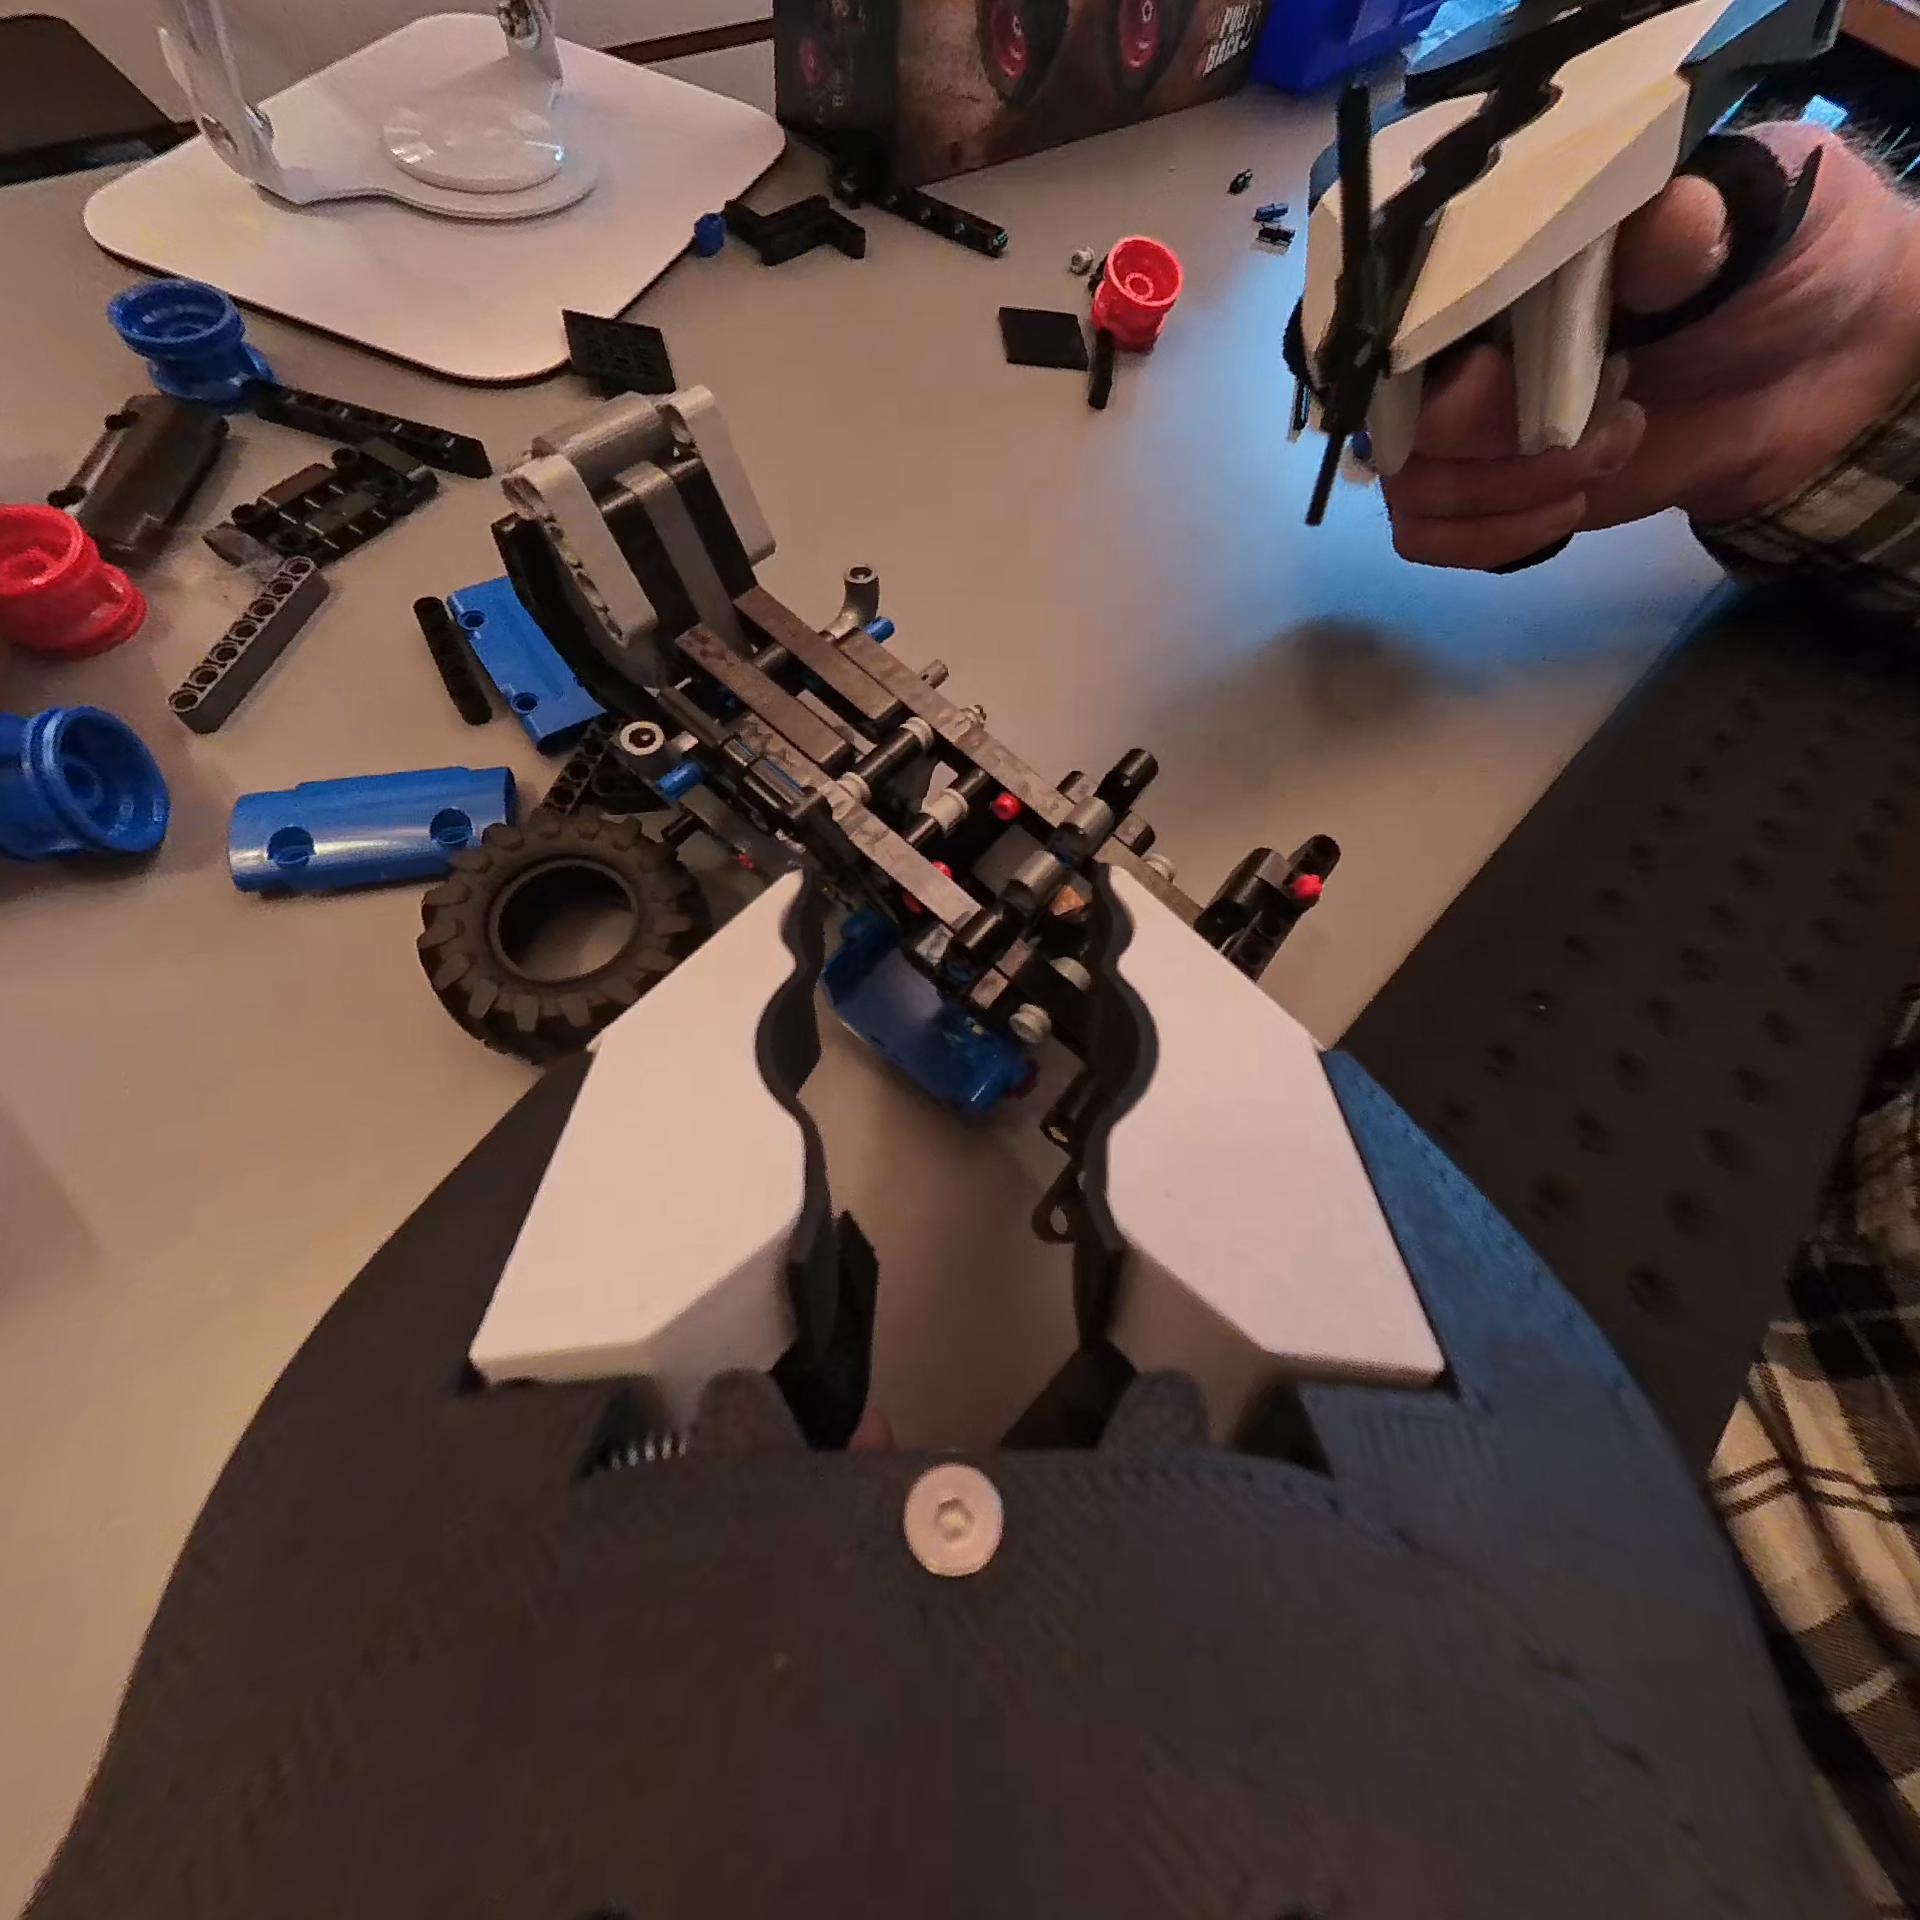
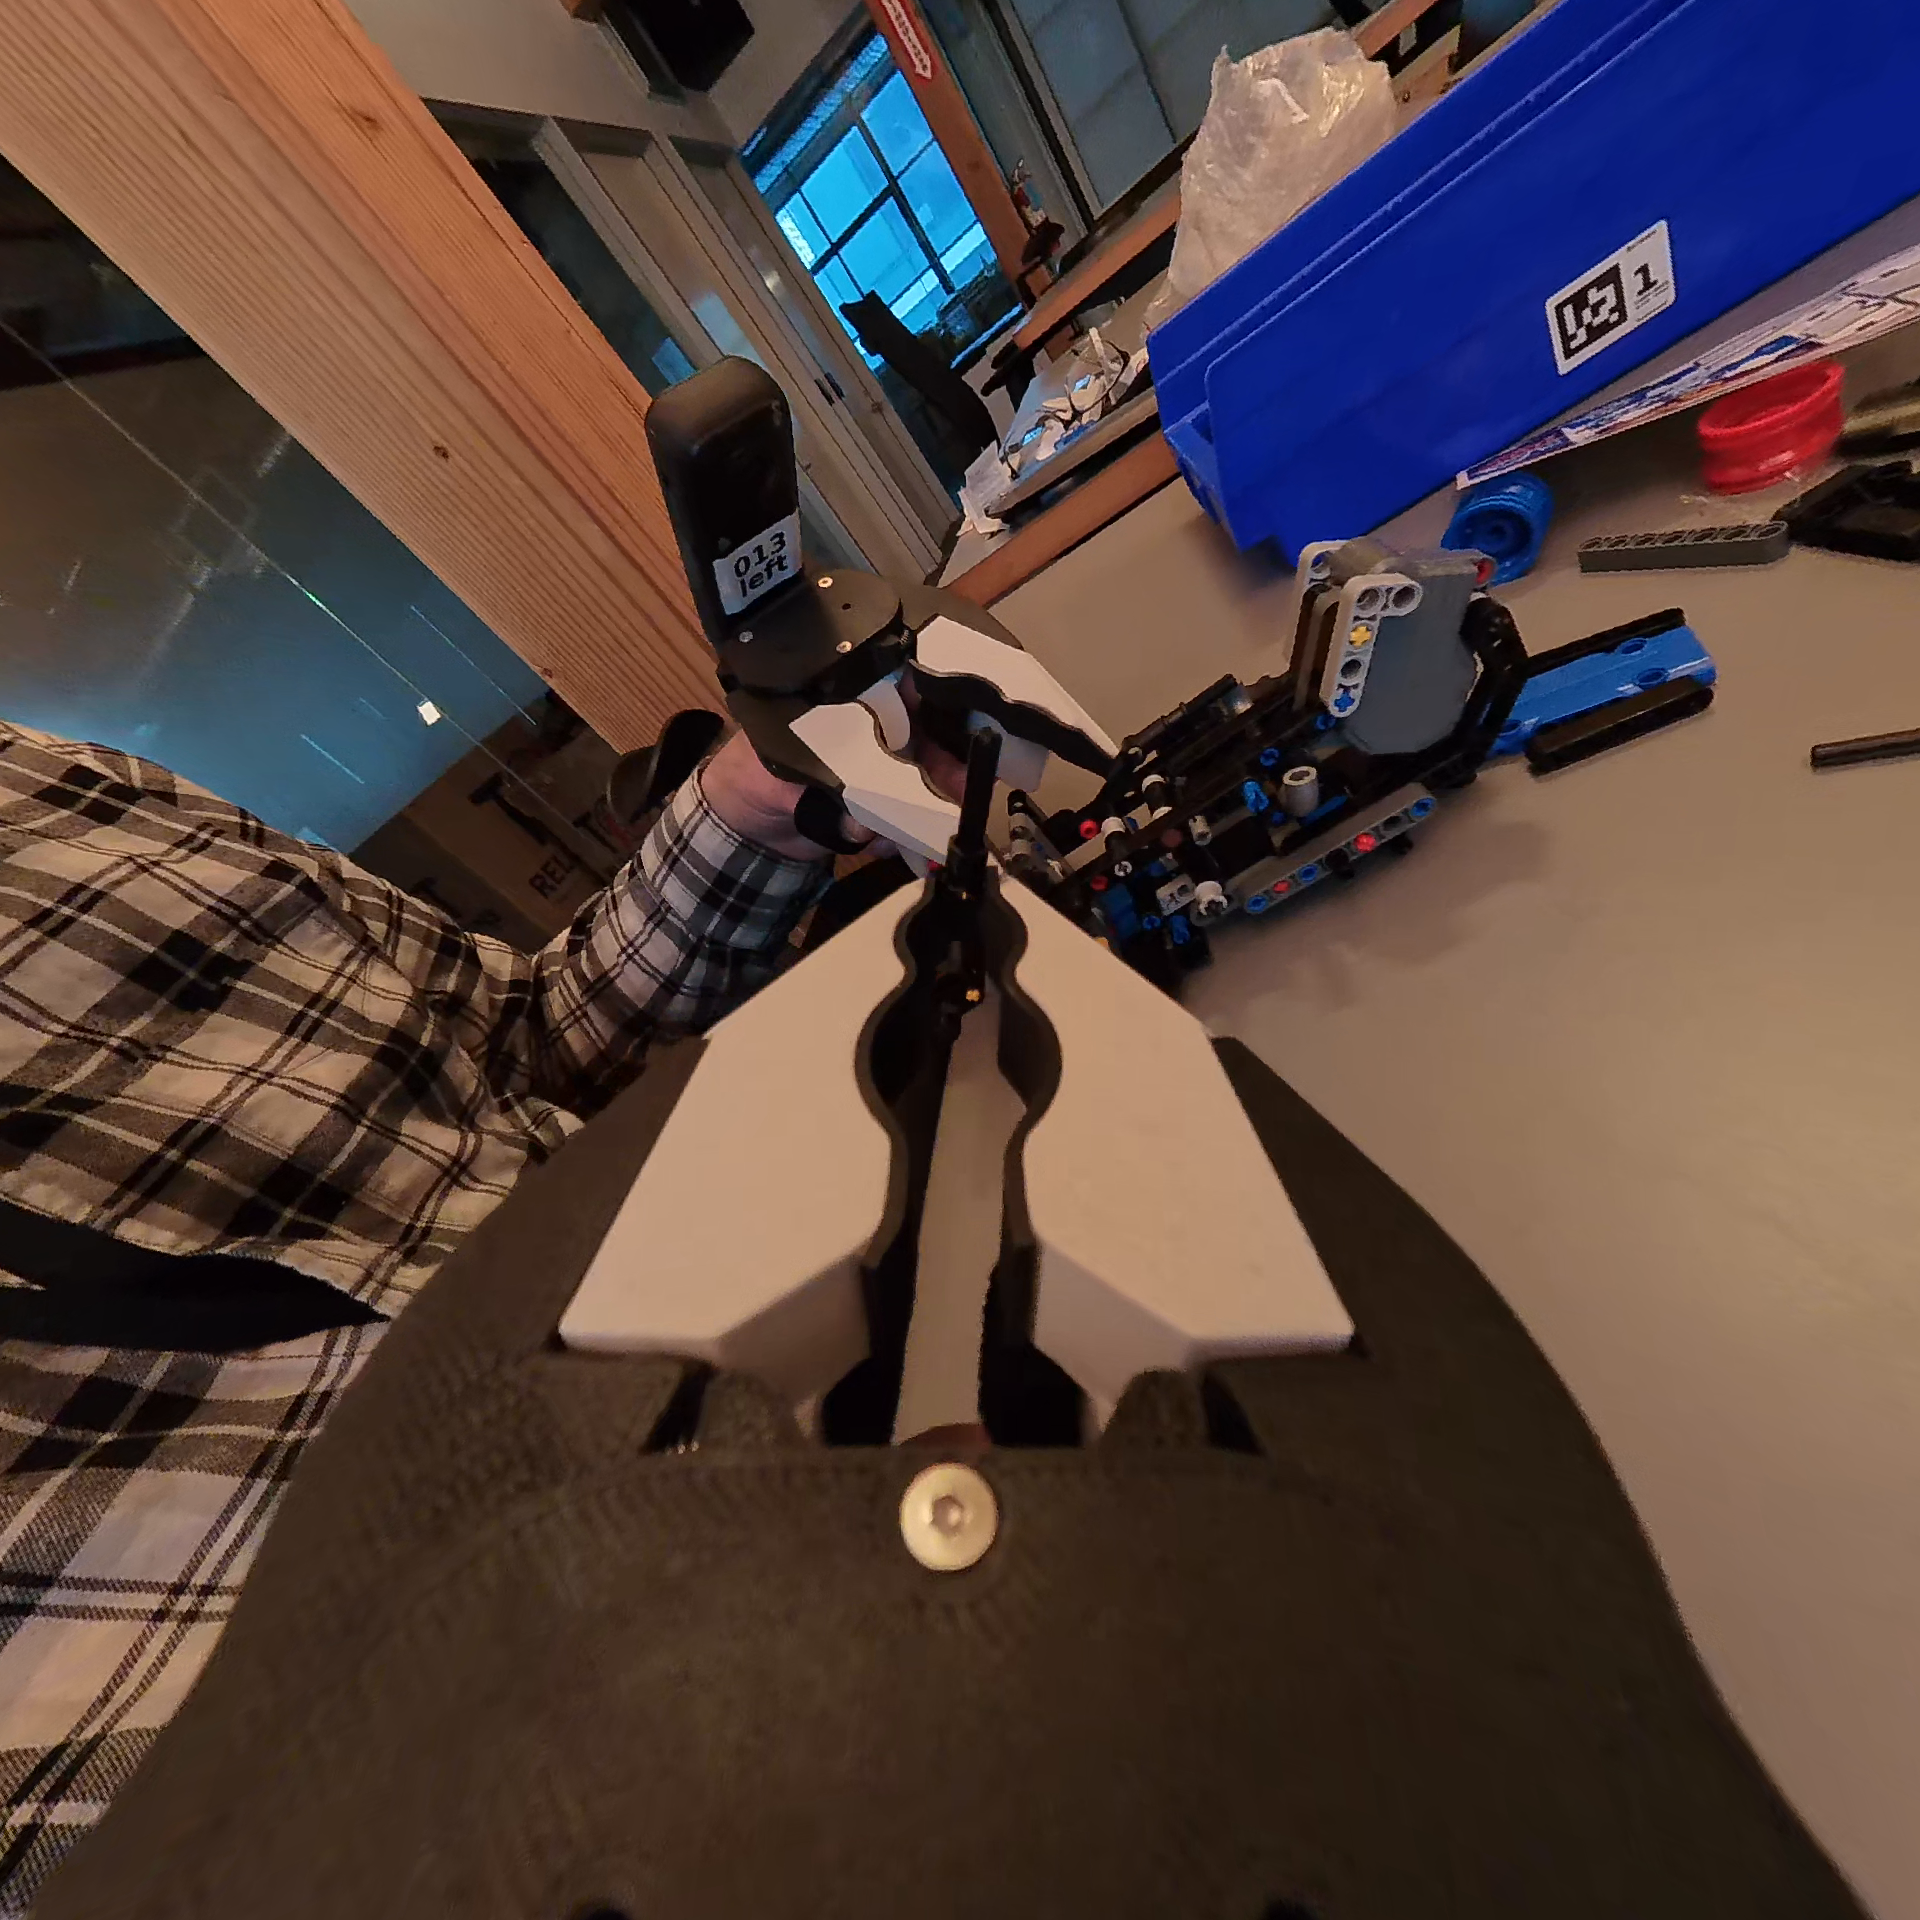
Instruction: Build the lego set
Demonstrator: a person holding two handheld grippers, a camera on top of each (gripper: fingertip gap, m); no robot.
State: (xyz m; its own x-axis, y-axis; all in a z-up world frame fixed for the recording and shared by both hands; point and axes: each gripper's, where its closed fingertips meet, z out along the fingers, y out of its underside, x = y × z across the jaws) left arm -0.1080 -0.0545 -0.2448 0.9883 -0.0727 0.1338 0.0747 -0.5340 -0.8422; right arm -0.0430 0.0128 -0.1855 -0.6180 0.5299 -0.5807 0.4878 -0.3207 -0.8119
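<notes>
Left gripper (image 1: 951,914): we have its jaws apart, straddling the near end of the half-built lego chassis (image 1: 831,748). White fingers (image 1: 686,1122) sit either side of the black beams; we cannot tell whether they are actually touching them. A blue panel (image 1: 925,1029) hangs under that near end, between the fingers.

Chassis lies on the grey table (image 1: 1091,540), long axis running away from us, grey motor block (image 1: 644,499) at the far end.

Just left of the chassis: a black tyre (image 1: 551,925), a blue curved panel (image 1: 364,826), then blue hub (image 1: 78,779) and red hub (image 1: 57,592) near the edge. Loose black beams (image 1: 312,509) beyond them.

Right gripper (image 2: 961,894): we have it clamped on a thin black axle (image 2: 971,810), held in the air, well apart from the chassis. In the left wrist view that axle sticks down out of the fingertips.

Further back: another red hub (image 1: 1138,286), black plates (image 1: 1044,338), a white stand base (image 1: 436,197), the set box (image 1: 997,73). Right wrist view also shows a blue bin (image 2: 1507,291) behind the chassis.
</notes>
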